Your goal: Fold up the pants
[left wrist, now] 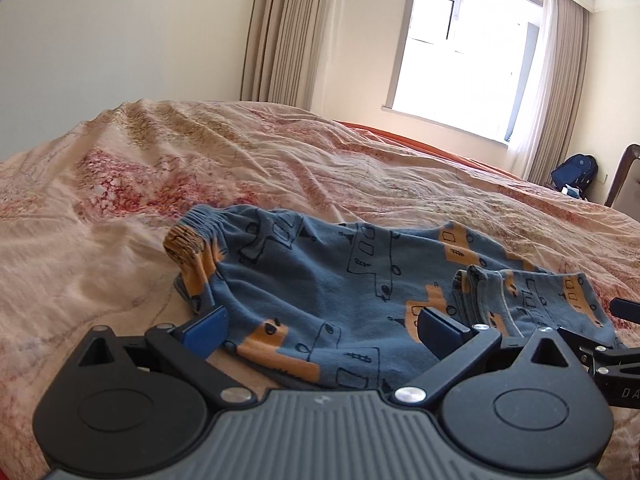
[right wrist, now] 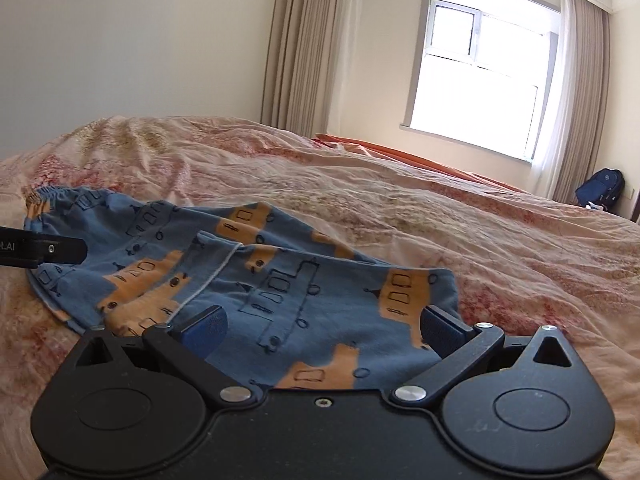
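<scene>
Small blue pants (left wrist: 320, 280) with orange and black vehicle prints lie folded on the bed, elastic waistband (left wrist: 200, 226) to the left. In the right wrist view the pants (right wrist: 256, 276) lie with the leg ends toward the right. My left gripper (left wrist: 322, 330) is open, its blue pads on either side of the near edge of the pants. My right gripper (right wrist: 322, 328) is open over the near edge at the leg end. Neither holds cloth. The left gripper's side shows at the left edge of the right wrist view (right wrist: 44, 250).
A wrinkled pink floral bedspread (left wrist: 280, 160) covers the bed. Beige curtains (left wrist: 276, 32) and a bright window (left wrist: 460, 52) stand behind. A dark blue backpack (left wrist: 574, 170) sits on the floor at the far right, beside a dark chair frame (left wrist: 622, 172).
</scene>
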Motion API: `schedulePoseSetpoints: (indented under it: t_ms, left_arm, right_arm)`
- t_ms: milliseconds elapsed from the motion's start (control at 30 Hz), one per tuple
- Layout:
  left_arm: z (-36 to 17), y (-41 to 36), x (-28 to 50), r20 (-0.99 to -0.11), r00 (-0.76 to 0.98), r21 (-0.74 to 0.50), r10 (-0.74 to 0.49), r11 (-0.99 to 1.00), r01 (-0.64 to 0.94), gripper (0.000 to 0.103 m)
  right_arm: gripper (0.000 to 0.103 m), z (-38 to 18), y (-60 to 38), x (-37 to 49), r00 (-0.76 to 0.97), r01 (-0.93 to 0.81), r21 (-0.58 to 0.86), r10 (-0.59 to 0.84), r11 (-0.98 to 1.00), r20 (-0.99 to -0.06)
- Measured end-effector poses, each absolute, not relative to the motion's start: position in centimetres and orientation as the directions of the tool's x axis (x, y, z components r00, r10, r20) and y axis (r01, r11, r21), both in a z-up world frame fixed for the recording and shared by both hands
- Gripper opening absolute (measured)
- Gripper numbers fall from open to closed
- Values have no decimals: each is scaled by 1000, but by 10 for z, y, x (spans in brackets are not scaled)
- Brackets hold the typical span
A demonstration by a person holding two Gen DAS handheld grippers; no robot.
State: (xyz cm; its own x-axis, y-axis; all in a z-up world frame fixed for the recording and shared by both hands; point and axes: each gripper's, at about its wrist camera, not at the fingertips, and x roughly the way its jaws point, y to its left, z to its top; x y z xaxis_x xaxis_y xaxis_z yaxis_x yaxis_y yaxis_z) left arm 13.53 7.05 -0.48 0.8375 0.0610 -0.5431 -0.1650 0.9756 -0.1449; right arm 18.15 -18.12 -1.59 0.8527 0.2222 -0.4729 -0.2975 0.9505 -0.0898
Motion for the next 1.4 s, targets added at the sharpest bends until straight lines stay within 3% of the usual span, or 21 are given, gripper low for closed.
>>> schedulePoseSetpoints:
  t_ms: [300,567,700,933,1133,1300,1400]
  left_arm:
    - [-21,100,139,-575,811,-162,110,956,-244,103]
    - [-31,98,142,-558,821,-143,124,960,-242,103]
    - [-26,111,149,-540,839,-251,62,940,-231,103]
    - [-30,155,142,-456,889,-575,-54,780,-247,100]
    - [-37,173,132,-444,894,-662,-62,695,-280,83]
    - [-40,177,132,-495,869,-650,-28,675,-349,46]
    - [-40,178,133,-501,865,-657,-35,666,-353,30]
  right_arm:
    - [103,-27,-141,202,823,-345,-93,253,934,-508]
    - [103,-48,-153,210,786,-367,20,321,930,-528]
    - [103,-51,-155,208,790,-368,35,332,929,-515]
    - [103,-53,-156,206,799,-368,36,336,929,-499]
    - [103,-54,-158,204,802,-369,41,340,928,-491]
    - [103,-54,-158,204,804,-369,39,340,929,-488]
    - [103,-54,-158,203,804,-369,39,340,929,-489]
